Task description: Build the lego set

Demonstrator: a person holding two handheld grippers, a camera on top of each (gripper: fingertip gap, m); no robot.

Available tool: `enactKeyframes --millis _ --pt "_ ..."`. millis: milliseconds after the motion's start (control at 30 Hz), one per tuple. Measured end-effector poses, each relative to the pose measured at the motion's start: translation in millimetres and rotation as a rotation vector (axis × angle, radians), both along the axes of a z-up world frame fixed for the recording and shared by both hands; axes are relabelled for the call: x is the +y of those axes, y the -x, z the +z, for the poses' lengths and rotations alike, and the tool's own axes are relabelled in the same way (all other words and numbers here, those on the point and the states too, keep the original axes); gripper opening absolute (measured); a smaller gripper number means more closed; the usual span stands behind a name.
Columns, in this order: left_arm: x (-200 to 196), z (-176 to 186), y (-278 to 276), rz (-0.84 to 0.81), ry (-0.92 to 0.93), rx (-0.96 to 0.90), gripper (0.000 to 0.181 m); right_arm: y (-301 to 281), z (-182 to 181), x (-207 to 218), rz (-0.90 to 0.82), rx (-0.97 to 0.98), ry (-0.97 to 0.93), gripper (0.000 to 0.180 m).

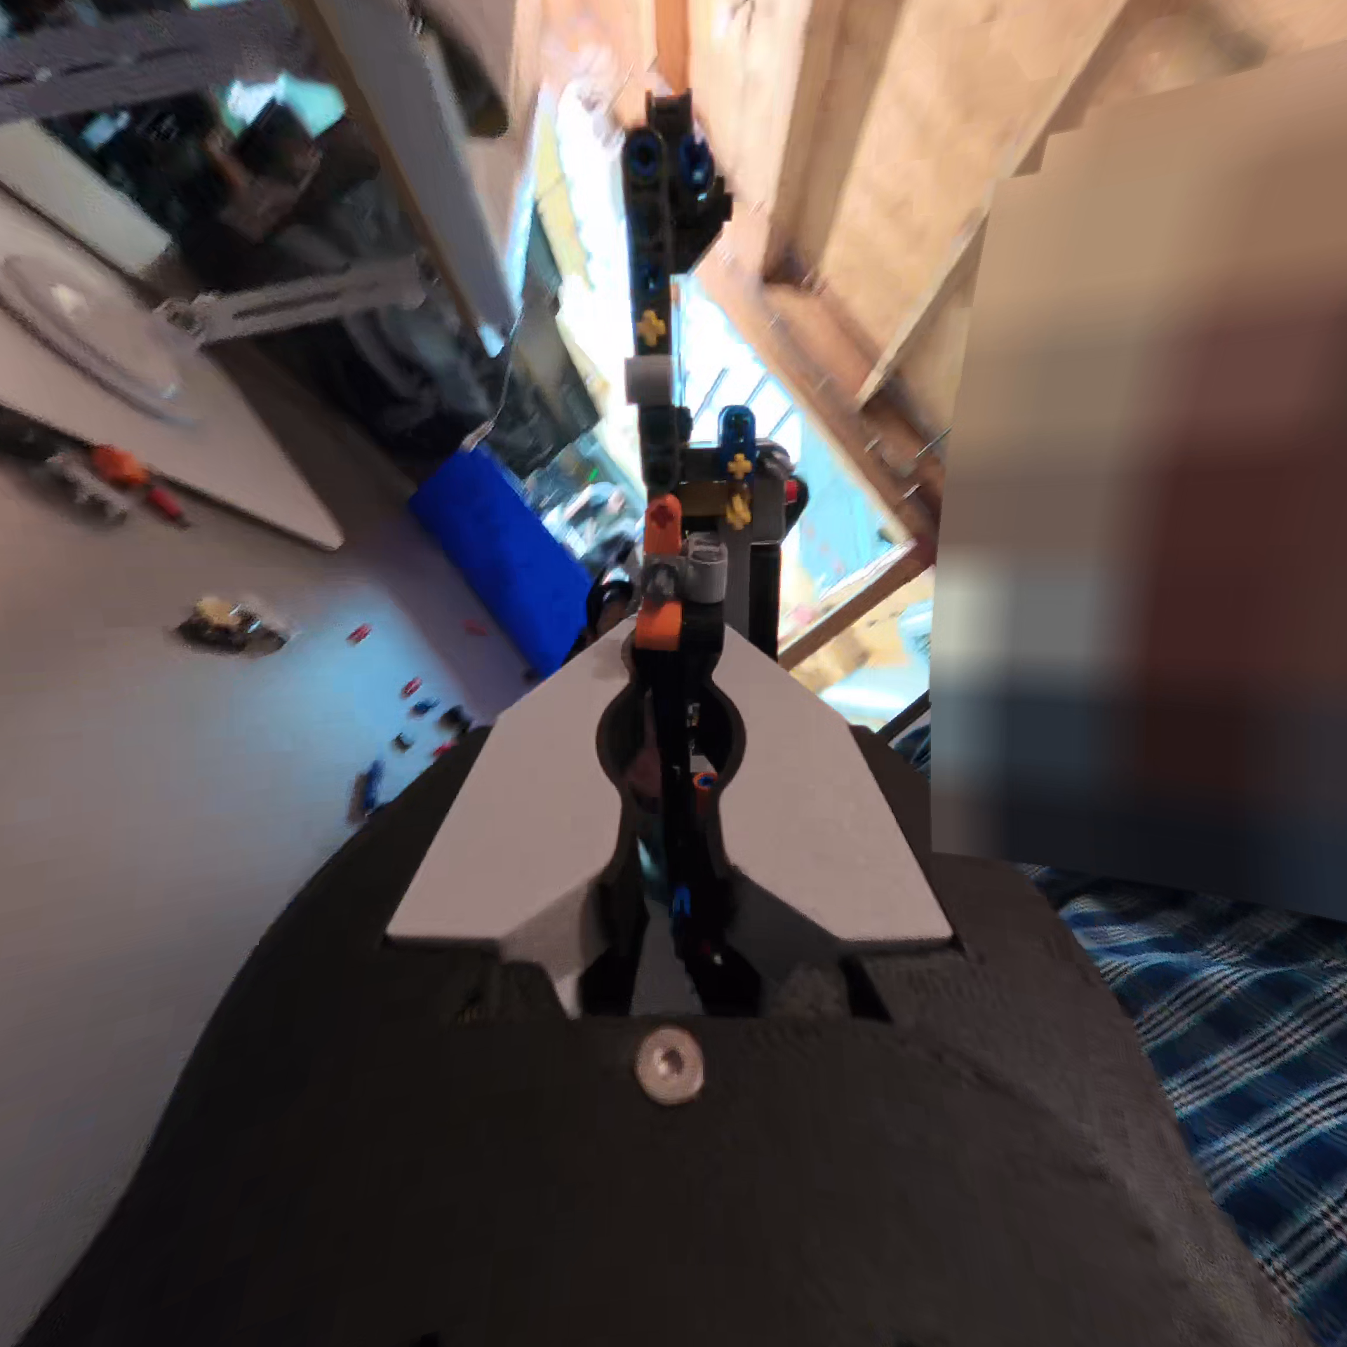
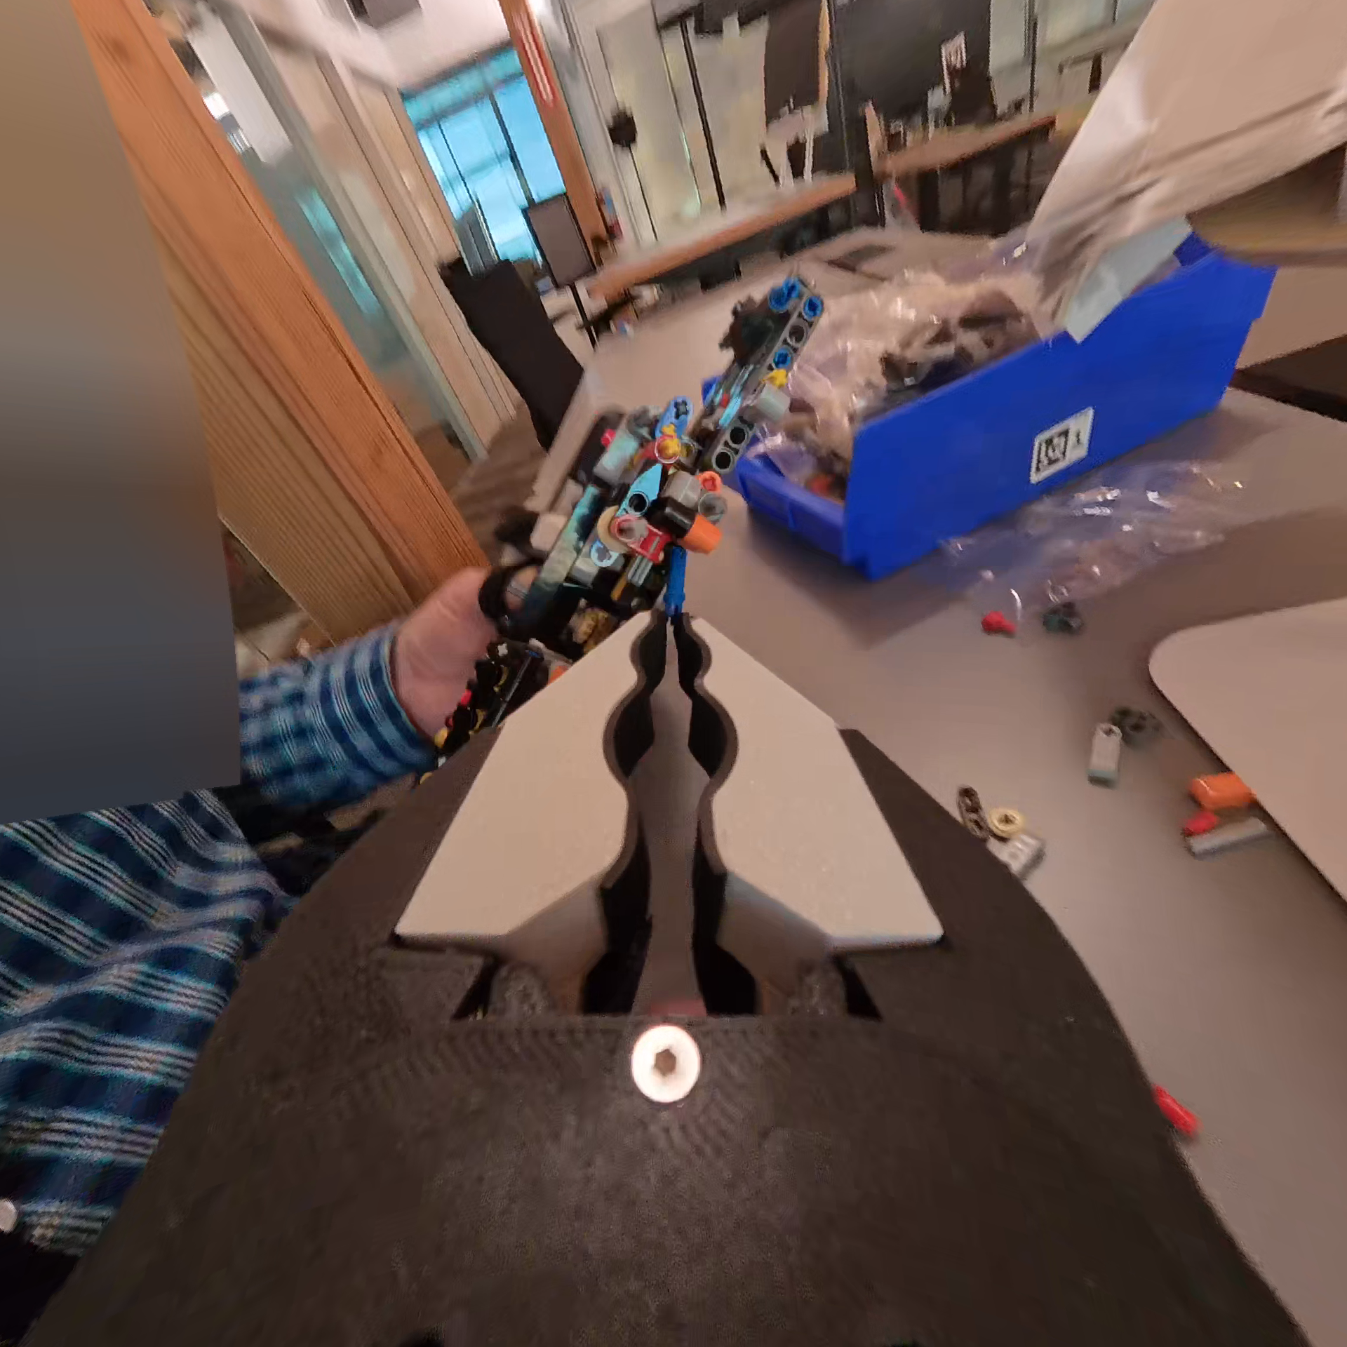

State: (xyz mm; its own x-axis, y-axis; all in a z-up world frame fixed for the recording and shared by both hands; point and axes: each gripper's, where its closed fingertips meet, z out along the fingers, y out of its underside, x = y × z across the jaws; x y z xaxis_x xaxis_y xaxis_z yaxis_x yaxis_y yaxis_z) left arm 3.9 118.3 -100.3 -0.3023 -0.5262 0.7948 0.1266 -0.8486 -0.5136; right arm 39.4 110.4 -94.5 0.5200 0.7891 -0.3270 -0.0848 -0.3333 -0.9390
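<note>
My left gripper is shut on the lower end of a long, partly built lego assembly of black beams with blue, yellow, orange and grey parts, held up in the air. The same assembly shows in the right wrist view, held out from a hand. My right gripper is shut on a small blue pin, whose far end touches the underside of the assembly by an orange part.
A blue bin with clear plastic bags of parts stands on the grey table. Loose small pieces lie at the right beside a white sheet. A plaid sleeve is at the left. There is about 5 centimeters between the tips of the two grippers.
</note>
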Motion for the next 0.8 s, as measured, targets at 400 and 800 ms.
enactKeyframes --millis 400,800 --pt "18 -85 25 -0.137 0.008 0.584 0.007 11 -79 -11 0.112 -0.316 0.145 0.000" --pt "34 -109 38 -0.107 -0.177 0.839 0.039 21 -107 -17 0.147 -0.505 0.115 0.000"
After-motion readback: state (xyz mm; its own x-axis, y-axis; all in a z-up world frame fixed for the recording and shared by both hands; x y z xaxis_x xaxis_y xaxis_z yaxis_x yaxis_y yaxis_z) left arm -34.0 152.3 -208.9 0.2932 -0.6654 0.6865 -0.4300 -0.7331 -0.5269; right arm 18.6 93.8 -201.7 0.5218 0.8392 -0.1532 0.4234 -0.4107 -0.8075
